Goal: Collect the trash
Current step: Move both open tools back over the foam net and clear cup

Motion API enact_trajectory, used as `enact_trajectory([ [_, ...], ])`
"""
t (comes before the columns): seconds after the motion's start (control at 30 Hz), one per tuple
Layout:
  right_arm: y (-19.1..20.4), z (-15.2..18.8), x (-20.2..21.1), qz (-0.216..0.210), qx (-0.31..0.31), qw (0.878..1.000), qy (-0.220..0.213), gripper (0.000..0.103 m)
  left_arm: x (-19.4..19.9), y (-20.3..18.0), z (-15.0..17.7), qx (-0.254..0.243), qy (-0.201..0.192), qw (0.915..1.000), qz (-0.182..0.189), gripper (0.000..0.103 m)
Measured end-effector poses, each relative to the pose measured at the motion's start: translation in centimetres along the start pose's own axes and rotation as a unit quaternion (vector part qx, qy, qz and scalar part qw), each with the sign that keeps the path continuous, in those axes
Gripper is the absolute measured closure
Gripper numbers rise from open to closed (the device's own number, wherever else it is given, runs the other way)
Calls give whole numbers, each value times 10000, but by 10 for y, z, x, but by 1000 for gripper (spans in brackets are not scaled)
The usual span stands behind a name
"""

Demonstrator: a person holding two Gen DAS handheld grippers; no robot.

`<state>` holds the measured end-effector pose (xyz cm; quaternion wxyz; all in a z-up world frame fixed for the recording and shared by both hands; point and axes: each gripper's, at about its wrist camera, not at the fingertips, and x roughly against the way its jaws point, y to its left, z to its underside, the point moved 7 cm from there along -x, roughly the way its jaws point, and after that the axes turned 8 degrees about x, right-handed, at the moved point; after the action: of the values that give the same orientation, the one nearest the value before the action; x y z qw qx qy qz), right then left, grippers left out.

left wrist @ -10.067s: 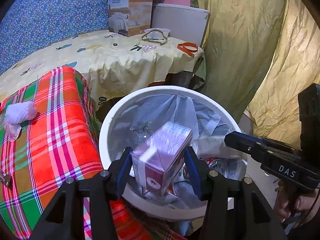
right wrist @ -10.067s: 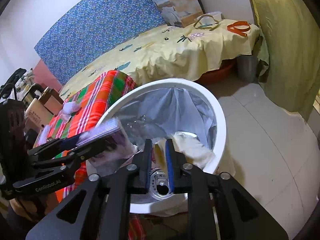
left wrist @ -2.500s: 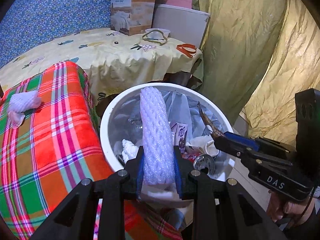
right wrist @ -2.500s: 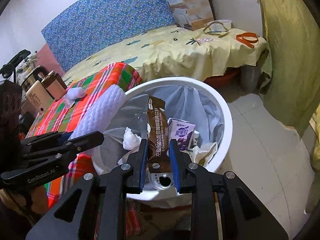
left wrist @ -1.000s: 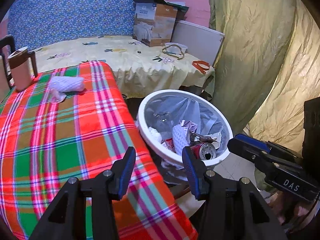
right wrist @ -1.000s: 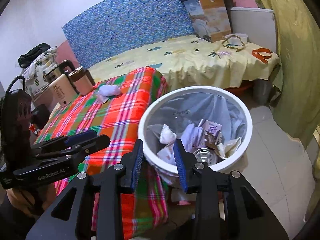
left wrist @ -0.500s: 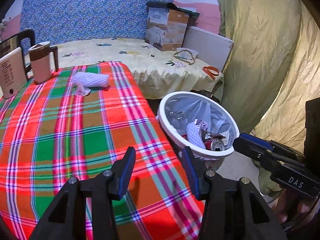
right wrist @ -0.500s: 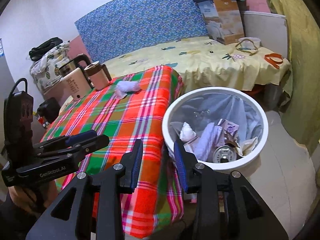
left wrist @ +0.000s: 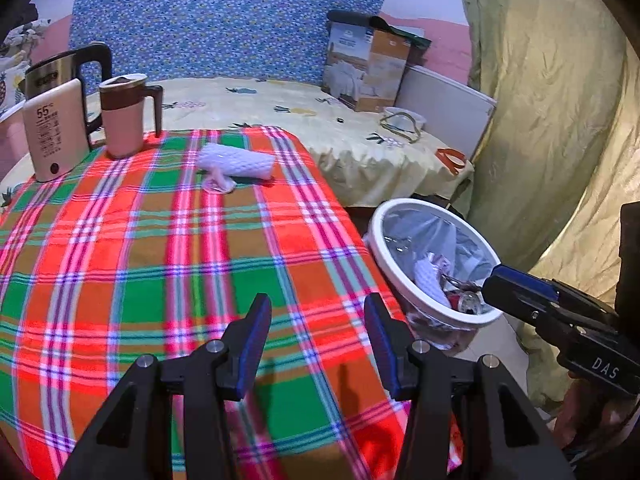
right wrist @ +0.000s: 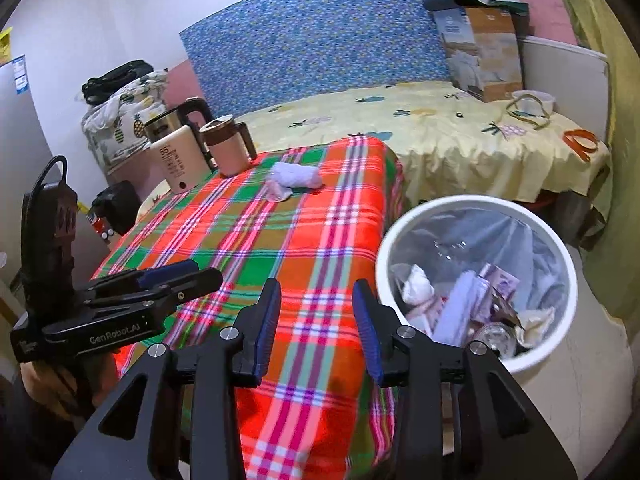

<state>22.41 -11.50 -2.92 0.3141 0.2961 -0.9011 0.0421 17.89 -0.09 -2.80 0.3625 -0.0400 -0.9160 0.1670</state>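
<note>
A white foam net sleeve (left wrist: 237, 165) lies with a small clear wrapper (left wrist: 218, 184) at the far side of the plaid tablecloth (left wrist: 140, 264); the sleeve also shows in the right wrist view (right wrist: 298, 176). A white bin (left wrist: 376, 236) with a plastic liner stands right of the table and holds a carton, a can and wrappers; its rim shows in the right wrist view (right wrist: 384, 248). My left gripper (left wrist: 318, 320) is open and empty above the table's near edge. My right gripper (right wrist: 316, 308) is open and empty between the table and the bin.
A cream thermos (left wrist: 54, 128), a steel kettle (left wrist: 68, 68) and a pink mug (left wrist: 124, 116) stand at the table's far left. A bed with a yellow sheet (left wrist: 320, 136) carries a cardboard box (left wrist: 368, 68). A yellow curtain (left wrist: 560, 120) hangs on the right.
Both grippers have pulled back from the bin and up, so more of the table shows. The earlier held foam sleeve and brown wrapper now lie in the bin. Both jaws stay open.
</note>
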Motion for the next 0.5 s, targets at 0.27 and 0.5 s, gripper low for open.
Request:
enact_trajectory([
  [0.27, 7, -24, -22, -162, 210, 9996, 42, 63, -4, 26, -30, -1, -146, 9997, -172, 53],
  [0.5, 10, -39, -41, -200, 439, 9988, 117, 62, -24, 45, -56, -7, -120, 9995, -303, 53],
])
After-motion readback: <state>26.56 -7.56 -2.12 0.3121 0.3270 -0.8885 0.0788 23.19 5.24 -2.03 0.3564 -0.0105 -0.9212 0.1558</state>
